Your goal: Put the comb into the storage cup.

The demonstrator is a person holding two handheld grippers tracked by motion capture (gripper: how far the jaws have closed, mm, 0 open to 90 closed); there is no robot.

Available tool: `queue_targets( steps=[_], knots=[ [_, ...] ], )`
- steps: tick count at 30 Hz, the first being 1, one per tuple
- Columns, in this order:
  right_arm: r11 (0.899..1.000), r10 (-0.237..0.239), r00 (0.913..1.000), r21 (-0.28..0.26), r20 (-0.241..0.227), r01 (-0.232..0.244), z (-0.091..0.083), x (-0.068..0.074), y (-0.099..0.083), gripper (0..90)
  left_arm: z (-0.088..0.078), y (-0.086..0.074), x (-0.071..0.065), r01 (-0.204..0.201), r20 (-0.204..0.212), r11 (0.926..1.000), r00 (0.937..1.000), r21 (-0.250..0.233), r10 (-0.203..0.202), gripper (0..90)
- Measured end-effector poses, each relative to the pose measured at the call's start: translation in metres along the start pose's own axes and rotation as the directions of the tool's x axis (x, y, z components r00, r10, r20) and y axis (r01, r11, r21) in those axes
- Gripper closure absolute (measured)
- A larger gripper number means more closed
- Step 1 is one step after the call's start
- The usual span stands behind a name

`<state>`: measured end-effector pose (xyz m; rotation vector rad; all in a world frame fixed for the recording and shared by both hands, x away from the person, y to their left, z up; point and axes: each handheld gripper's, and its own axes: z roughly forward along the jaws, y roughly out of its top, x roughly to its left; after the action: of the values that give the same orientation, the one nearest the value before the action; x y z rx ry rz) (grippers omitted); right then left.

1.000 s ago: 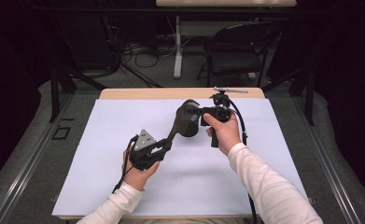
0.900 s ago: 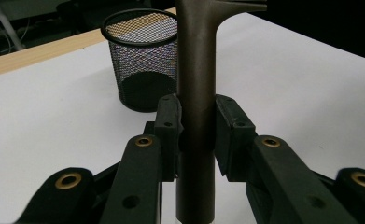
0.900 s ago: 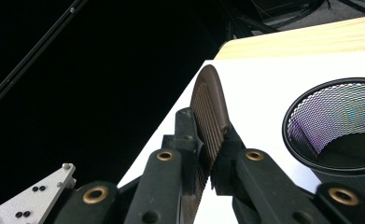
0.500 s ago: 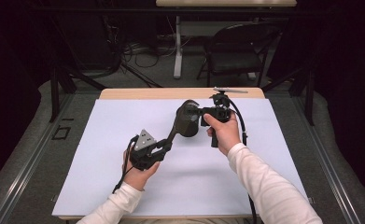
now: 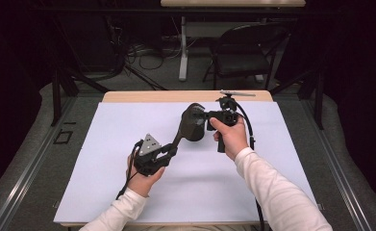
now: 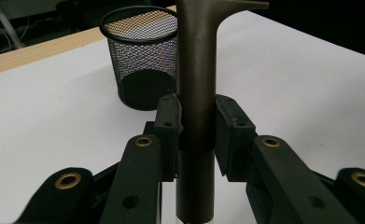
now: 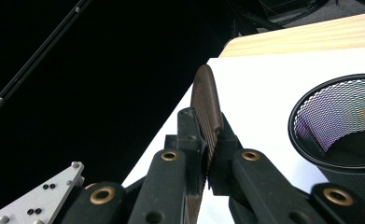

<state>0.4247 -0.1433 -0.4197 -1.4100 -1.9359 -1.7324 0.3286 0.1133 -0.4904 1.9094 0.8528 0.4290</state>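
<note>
Found almost nothing changed against the second before: both hands in the same place over the white counter [image 5: 104, 192], in the same pose. Judged this as a steady two-handed hold and not yet a placing move, probably a pause before bringing the dark brown long-handled utensil [image 5: 180, 135] to the black wire-mesh cup [image 6: 140, 60].

Saw the left hand-held gripper [image 5: 172, 148] closed partway on the round handle, pads pressed on both sides of it, on the person's side of the cup. Saw the right hand-held gripper [image 5: 206, 115] shut tight on the thin flat head, taken edge-on between the pads. So kept in the air, just beside the cup, gripped at both ends.

From the high view, read the whole layout: handle slanted from the left hand up toward the head, but cup and head merged into one dark shape. From the left gripper view, made out the cup upright and seemingly empty behind the handle. From the right gripper view, noticed a fine ribbed texture on the face of the head, and the open mouth of the cup close beside it.
</note>
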Motion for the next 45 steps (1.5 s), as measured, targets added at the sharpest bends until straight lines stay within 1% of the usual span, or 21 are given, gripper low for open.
queue_targets(
  steps=[20, 26, 28, 30, 45],
  knots=[
    [1.000, 0.000, 1.0000, -0.001, -0.008, 0.000, 0.0002, 0.0001, -0.0002, 86.7, -0.0003, -0.0005, 0.0008, -0.003, -0.003, 1.0000, 1.0000, -0.007, 0.003, 72.2],
    [1.000, 0.007, 0.9999, -0.002, -0.010, -0.007, 0.0003, -0.0004, -0.0007, 86.7, -0.0001, -0.0007, 0.0011, -0.002, -0.004, 1.0000, 1.0000, -0.007, 0.002, 72.1],
    [1.000, 0.009, 0.9999, -0.010, -0.014, -0.009, 0.0006, -0.0011, -0.0012, 86.7, 0.0000, -0.0007, 0.0011, -0.001, -0.003, 1.0000, 1.0000, -0.007, 0.001, 72.1],
    [1.000, 0.018, 0.9997, -0.010, -0.019, -0.018, 0.0003, -0.0015, -0.0015, 86.7, 0.0001, -0.0008, 0.0011, 0.000, -0.005, 1.0000, 1.0000, -0.008, 0.000, 72.0],
    [0.999, 0.031, 0.9990, -0.013, -0.033, -0.032, 0.0004, -0.0020, -0.0021, 86.7, 0.0001, -0.0011, 0.0029, 0.011, -0.004, 0.9999, 0.9999, -0.008, -0.011, 71.0]
  ],
)
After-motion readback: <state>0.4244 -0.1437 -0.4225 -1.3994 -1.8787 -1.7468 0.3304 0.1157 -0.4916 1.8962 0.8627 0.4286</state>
